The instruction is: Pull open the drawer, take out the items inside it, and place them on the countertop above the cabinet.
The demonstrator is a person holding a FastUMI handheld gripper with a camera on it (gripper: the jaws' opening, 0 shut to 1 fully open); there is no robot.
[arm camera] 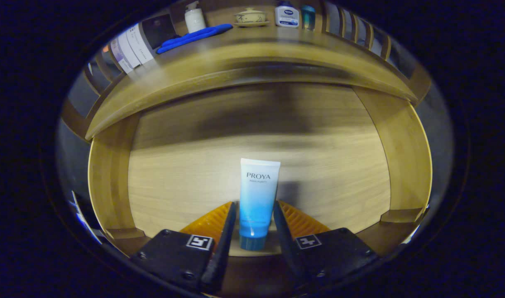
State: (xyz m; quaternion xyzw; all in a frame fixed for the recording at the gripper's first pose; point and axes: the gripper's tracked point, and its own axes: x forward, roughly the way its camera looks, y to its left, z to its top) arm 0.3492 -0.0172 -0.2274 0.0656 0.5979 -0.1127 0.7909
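The open drawer (173,182) showed a pale wood floor under the overhanging bench (252,62). On the bench, left to right, stood flat boxes (130,45), a blue tool (194,37), a white pump bottle (194,18), a lidded bowl (250,17), a white bottle (287,14) and a blue bottle (307,16). The gripper (255,211) straddled a white-and-blue tube (258,194) lying on the drawer floor. The jaws sat close against its lower body; whether both pressed could not be determined. Risk: an incomplete grip on the smooth, tapered tube would probably let it slip on lifting. Raising it too close to the bench edge could knock it loose.
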